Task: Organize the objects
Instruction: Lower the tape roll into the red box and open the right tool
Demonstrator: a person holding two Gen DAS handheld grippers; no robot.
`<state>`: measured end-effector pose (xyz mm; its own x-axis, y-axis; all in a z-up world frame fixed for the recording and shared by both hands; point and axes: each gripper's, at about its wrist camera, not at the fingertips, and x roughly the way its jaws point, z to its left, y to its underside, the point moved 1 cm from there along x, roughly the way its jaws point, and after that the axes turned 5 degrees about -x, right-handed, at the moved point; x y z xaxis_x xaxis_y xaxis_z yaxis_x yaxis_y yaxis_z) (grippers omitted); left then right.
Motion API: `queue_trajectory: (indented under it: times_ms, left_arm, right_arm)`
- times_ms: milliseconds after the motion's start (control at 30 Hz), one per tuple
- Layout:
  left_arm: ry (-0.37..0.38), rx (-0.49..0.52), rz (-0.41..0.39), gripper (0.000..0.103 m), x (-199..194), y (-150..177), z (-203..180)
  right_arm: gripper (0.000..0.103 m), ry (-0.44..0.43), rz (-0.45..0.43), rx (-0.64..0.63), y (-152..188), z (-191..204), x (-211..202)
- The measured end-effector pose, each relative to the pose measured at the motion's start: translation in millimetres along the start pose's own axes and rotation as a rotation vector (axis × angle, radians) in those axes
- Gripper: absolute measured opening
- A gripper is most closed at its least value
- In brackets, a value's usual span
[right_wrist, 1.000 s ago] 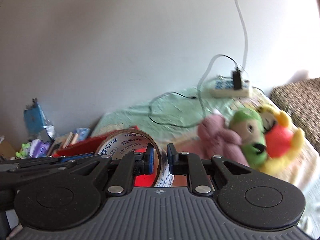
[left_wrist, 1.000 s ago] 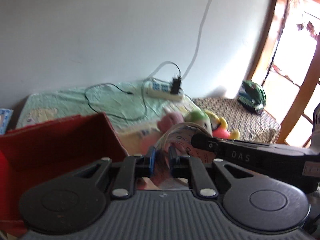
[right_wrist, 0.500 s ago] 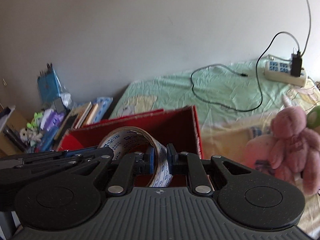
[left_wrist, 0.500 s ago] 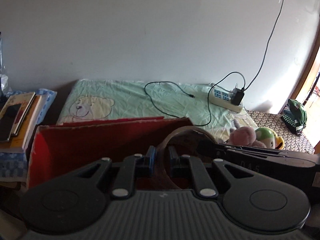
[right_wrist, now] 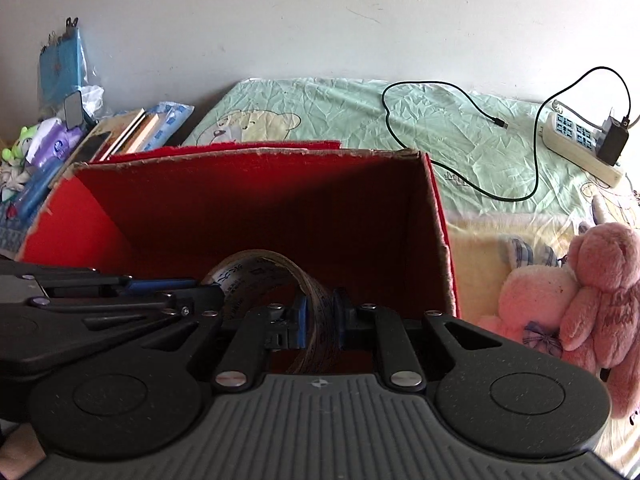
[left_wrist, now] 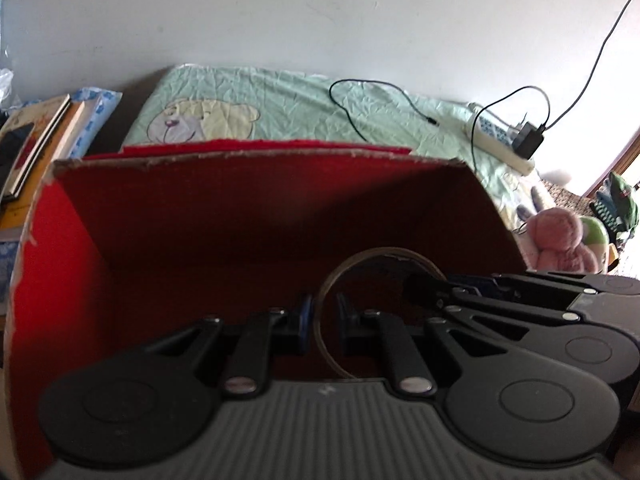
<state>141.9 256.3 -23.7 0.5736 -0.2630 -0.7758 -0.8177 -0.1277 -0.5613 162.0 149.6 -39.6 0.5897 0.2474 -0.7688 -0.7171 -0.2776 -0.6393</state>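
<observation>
Both grippers hold one roll of clear printed tape (right_wrist: 256,276) over the open red cardboard box (right_wrist: 248,184). My right gripper (right_wrist: 320,322) is shut on the roll's right side. My left gripper (left_wrist: 322,322) is shut on the roll's left edge (left_wrist: 326,292), seen as a thin ring. The right gripper's fingers (left_wrist: 428,294) reach in from the right in the left wrist view. The box (left_wrist: 256,200) fills the middle of both views. Its floor is hidden in shadow.
A green bear-print sheet (right_wrist: 340,108) covers the bed behind the box. A power strip (right_wrist: 576,148) with a charger and black cable (right_wrist: 400,124) lies at right. Pink plush toys (right_wrist: 572,300) sit right of the box. Books (right_wrist: 128,132) and clutter stand at left.
Both grippers moved left with the tape roll, from beside the plush toys to over the red box, and dropped lower toward its opening. Both stay shut on the roll.
</observation>
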Motion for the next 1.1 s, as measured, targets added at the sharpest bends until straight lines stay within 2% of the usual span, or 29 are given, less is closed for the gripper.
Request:
queue_trajectory:
  times_ms: [133, 300, 400, 500, 633, 700, 833, 1000, 1100]
  left_arm:
    - [0.004, -0.018, 0.005, 0.011, 0.3, -1.6, 5.2]
    - [-0.055, 0.004, -0.024, 0.022, -4.8, -4.7, 7.1]
    - [-0.083, 0.009, -0.039, 0.023, -7.2, -6.5, 11.5]
    - [-0.139, 0.027, -0.054, 0.024, -7.6, -8.4, 14.0]
    - [-0.235, 0.051, -0.078, 0.037, -7.0, -11.6, 17.0]
    - [-0.228, 0.035, -0.073, 0.041, -6.7, -12.8, 20.5]
    - [-0.246, 0.025, -0.061, 0.051, -4.5, -13.4, 23.3]
    - [-0.246, 0.005, -0.034, 0.052, 0.2, -15.0, 26.0]
    - [-0.255, -0.012, -0.033, 0.061, 1.1, -15.0, 26.9]
  right_arm:
    - [0.014, 0.031, 0.000, -0.017, 1.5, 4.1, 3.2]
    - [0.016, 0.030, -0.007, -0.016, 2.0, 3.6, 3.5]
    - [0.016, 0.036, -0.001, -0.020, 1.7, 4.8, 4.0]
    - [0.016, 0.039, 0.007, -0.022, 0.8, 5.5, 4.8]
    - [0.018, 0.002, -0.013, 0.009, 1.3, 0.8, 2.4]
    - [0.019, -0.006, -0.022, 0.020, 1.3, 0.1, 1.5]
    - [0.036, -0.071, -0.038, 0.070, 0.7, -3.2, -2.5]
    - [0.039, -0.051, -0.037, 0.051, 2.5, 4.5, -4.0]
    - [0.039, -0.076, -0.052, 0.072, 4.1, 1.5, -8.6]
